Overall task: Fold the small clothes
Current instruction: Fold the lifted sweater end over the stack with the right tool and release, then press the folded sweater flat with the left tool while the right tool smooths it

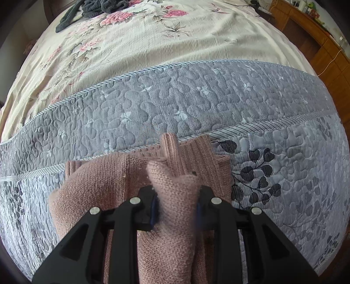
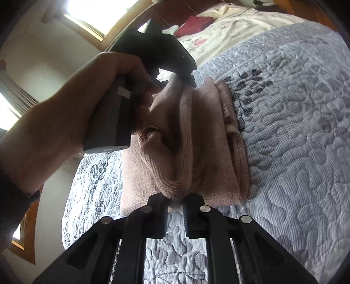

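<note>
Right now both grippers pinch the pink knit garment (image 1: 172, 196) lying half-folded on the near part of the grey quilted bedspread (image 1: 218, 104). Left gripper (image 1: 176, 209) clamps a bunched fold; right gripper (image 2: 176, 207) nips the near edge. Far off, a floral sheet (image 1: 153, 39) and dark clothes (image 1: 98, 8).

No readable text, labels, brand names, numbers or signs in either view. Small white sticker (image 2: 123, 92) on the grey handle of the other gripper, right wrist cam: looks blank, too blurred to tell any print. Items on the wooden shelf (image 1: 310, 32) at far right, left wrist cam: too small and distorted to read any pkg lettering.
</note>
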Demonstrator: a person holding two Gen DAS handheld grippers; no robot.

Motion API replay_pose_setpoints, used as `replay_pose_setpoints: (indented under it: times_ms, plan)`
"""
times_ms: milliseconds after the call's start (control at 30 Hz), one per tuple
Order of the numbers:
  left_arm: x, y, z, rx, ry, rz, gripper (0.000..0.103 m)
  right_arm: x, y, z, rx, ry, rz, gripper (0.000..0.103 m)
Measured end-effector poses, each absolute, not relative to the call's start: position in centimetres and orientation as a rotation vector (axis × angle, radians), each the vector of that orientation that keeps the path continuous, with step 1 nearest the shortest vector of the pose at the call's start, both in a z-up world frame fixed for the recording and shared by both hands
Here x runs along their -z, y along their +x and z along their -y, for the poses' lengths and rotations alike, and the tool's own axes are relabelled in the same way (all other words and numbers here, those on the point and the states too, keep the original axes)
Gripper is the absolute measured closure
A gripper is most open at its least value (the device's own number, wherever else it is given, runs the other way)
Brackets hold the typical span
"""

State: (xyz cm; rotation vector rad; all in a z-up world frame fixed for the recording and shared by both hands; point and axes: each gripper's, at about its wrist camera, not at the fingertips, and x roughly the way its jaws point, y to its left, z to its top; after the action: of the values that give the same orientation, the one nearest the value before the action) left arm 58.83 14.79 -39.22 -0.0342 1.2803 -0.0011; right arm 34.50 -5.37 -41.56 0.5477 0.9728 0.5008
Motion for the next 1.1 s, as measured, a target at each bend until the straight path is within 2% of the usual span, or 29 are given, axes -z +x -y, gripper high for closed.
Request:
replay_pose_setpoints:
  times_ms: [167,233,267,300,333,400,500,600,667,700,733,833,933,1000,1033,1067,1100]
  plan:
    - [39.8,58.4,-13.7,0.001,-0.069,-1.239,0.078,42.6,34.9,6.7,-0.566,0.602,-1.006,0.092]
    - [40.1,58.1,-14.0,0.033,-0.129,-1.204,0.075,43.1,35.5,7.2,-0.603,0.645,-1.033,0.087]
    - [40.2,57.9,-14.4,0.059,-0.179,-1.183,0.069,43.3,35.7,7.4,-0.622,0.657,-1.046,0.084]
    - [40.4,57.7,-14.9,0.094,-0.246,-1.161,0.06,43.4,36.1,7.5,-0.641,0.674,-1.06,0.068]
    - [40.6,57.6,-15.5,0.128,-0.313,-1.141,0.058,43.5,36.4,7.5,-0.659,0.697,-1.077,0.041]
    - [40.8,57.5,-16.8,0.174,-0.429,-1.119,0.05,43.7,37.2,7.5,-0.673,0.723,-1.095,0.026]
    - [39.8,57.4,-18.0,0.238,-0.527,-1.088,0.05,44.5,38.8,6.9,-0.72,0.759,-1.156,0.022]
    - [36.4,57.0,-19.3,0.307,-0.553,-1.007,0.049,45.1,40.3,6.7,-0.727,0.783,-1.191,0.023]
    - [33.8,56.4,-20.7,0.345,-0.555,-0.962,0.047,45.4,41.4,6.4,-0.756,0.792,-1.239,0.053]
    - [32.6,55.9,-21.5,0.365,-0.557,-0.944,0.045,45.6,41.8,6.4,-0.75,0.773,-1.267,0.084]
    - [31.6,55.4,-22.4,0.381,-0.549,-0.927,0.043,45.5,41.9,6.8,-0.734,0.763,-1.27,0.088]
    - [29.6,52.7,-25.5,0.419,-0.521,-0.891,0.038,45.6,41.7,9.5,-0.669,0.737,-1.252,0.09]
    - [31.3,49.1,-28.6,0.474,-0.534,-0.924,0.035,46.4,41.3,11.0,-0.668,0.752,-1.268,0.088]
    - [34.1,46.8,-30.0,0.505,-0.574,-0.968,0.036,45.1,41.3,10.8,-0.719,0.73,-1.258,0.077]
    - [35.5,45.7,-30.9,0.517,-0.605,-0.984,0.036,44.0,41.7,11.1,-0.725,0.725,-1.229,0.062]
    - [36.6,44.6,-31.4,0.529,-0.644,-0.985,0.036,42.9,42.3,11.6,-0.714,0.743,-1.192,0.055]
    - [37.6,43.6,-31.8,0.543,-0.681,-0.974,0.036,41.9,43.1,12.1,-0.7,0.77,-1.153,0.052]
